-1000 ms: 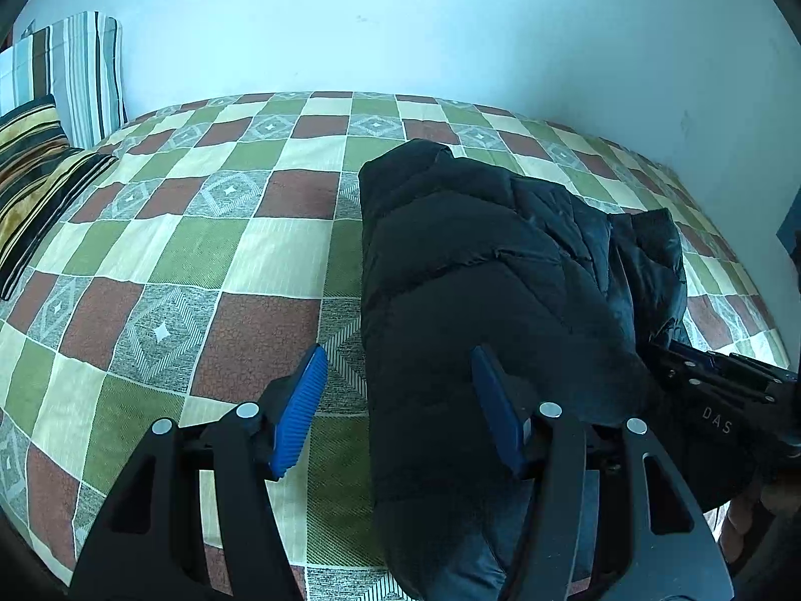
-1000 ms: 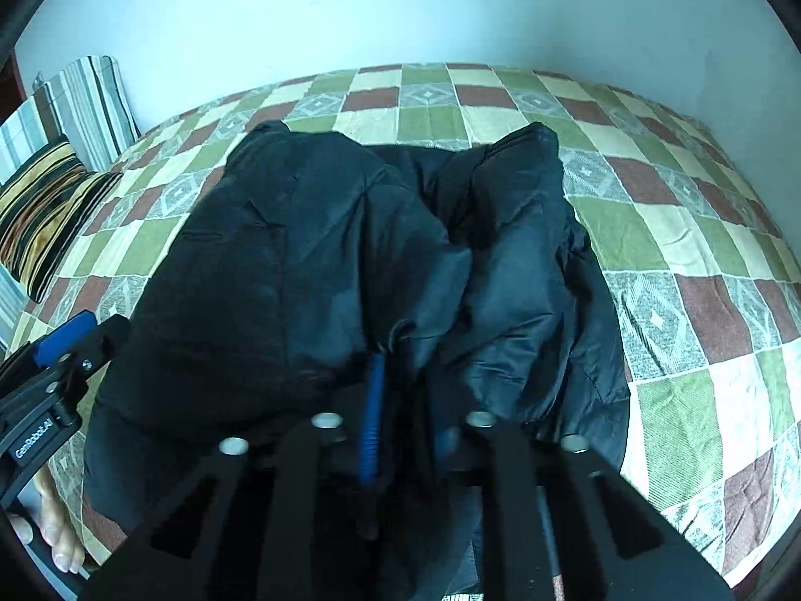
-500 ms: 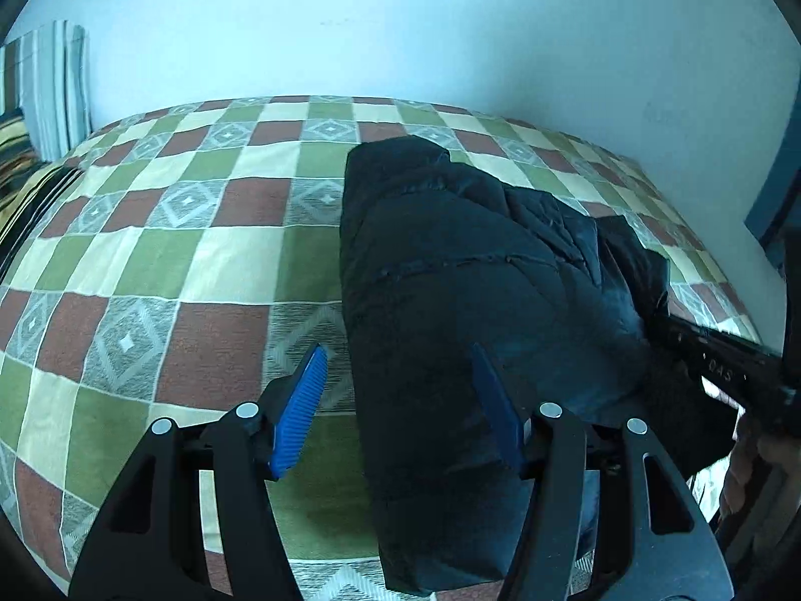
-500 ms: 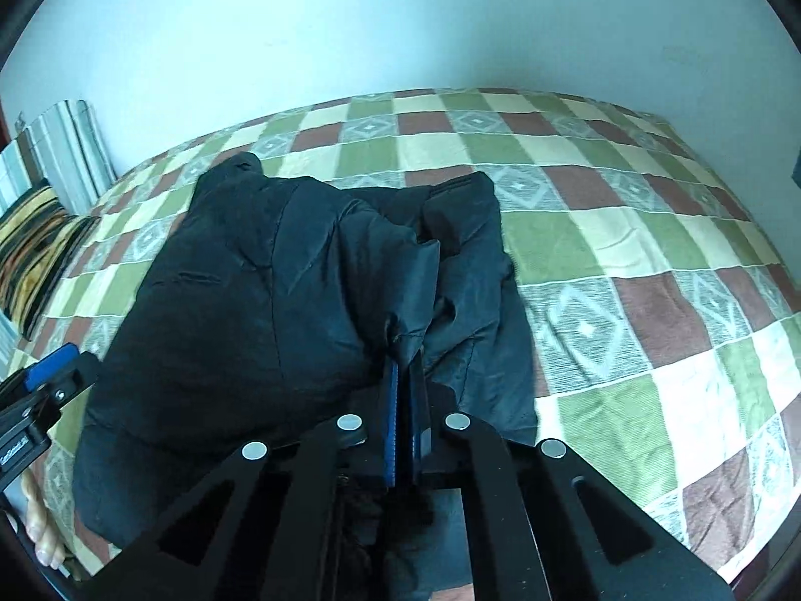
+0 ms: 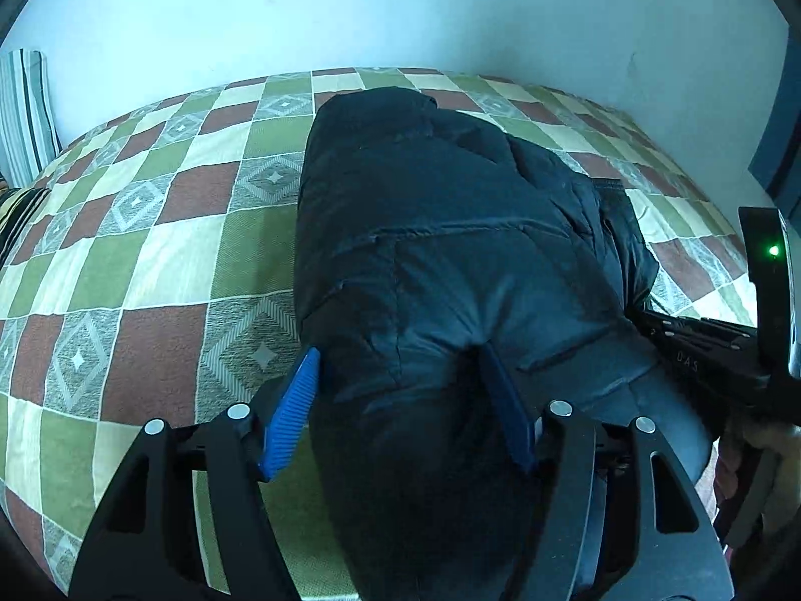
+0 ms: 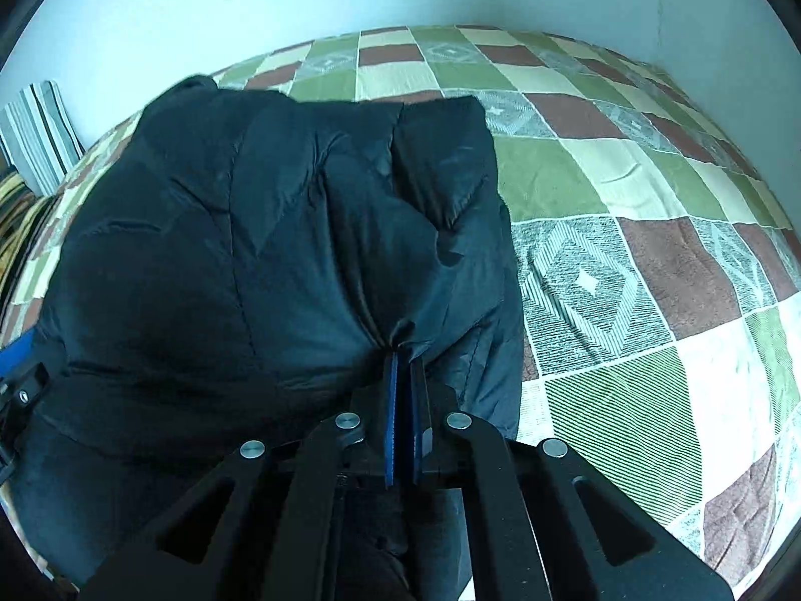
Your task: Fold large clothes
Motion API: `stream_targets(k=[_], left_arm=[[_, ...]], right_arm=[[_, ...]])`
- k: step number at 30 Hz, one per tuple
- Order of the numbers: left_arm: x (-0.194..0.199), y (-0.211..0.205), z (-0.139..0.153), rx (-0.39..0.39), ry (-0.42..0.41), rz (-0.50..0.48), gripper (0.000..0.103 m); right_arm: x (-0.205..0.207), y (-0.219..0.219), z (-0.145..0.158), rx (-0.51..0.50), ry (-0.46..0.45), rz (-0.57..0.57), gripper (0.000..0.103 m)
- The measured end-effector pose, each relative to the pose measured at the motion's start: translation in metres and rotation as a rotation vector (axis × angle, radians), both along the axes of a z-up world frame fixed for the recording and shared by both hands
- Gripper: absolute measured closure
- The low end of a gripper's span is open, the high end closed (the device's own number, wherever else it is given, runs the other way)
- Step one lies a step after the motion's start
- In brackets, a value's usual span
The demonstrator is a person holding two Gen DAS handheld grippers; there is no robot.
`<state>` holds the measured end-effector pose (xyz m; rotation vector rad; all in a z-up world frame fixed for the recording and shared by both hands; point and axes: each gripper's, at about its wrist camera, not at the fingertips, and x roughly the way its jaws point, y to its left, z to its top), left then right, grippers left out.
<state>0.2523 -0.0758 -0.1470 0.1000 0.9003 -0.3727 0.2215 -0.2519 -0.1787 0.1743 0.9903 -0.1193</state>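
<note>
A black padded jacket (image 5: 440,230) lies folded lengthwise on the checked bedspread (image 5: 150,230); it also fills the left half of the right wrist view (image 6: 260,250). My left gripper (image 5: 400,365) is open, its blue pads either side of the jacket's near edge, with fabric bulging between them. My right gripper (image 6: 404,365) is shut on a pinch of the jacket's near edge. The right gripper's black body (image 5: 701,350) shows at the right of the left wrist view.
The bed has a green, brown and cream checked bedspread (image 6: 626,260) against a pale wall. Striped pillows (image 5: 25,110) stand at the far left. A dark door edge (image 5: 781,100) is at the far right.
Both grippers moved forward and lower onto the jacket. The left pads now straddle the near edge. The right gripper closed onto the fabric and stays shut.
</note>
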Motion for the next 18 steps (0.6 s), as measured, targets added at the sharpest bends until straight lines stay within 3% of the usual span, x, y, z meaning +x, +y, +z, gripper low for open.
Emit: stream_targets(k=[6,13,18], left_arm=[[0.002,-0.004,-0.004,0.007,-0.001,0.003,0.035],[-0.025,0.007,0.024,-0.059,-0.03,0.005,0.039],[-0.032,0.001,0.012,-0.028,-0.012,-0.017,0.038]], right_arm=[[0.002,-0.004,-0.009,0.022,0.0,-0.006,0.099],[0.001,-0.011,-0.005,0.065,-0.004,-0.013,0.099],[-0.005,-0.014,0.007,0.085,-0.032,-0.018,0.095]])
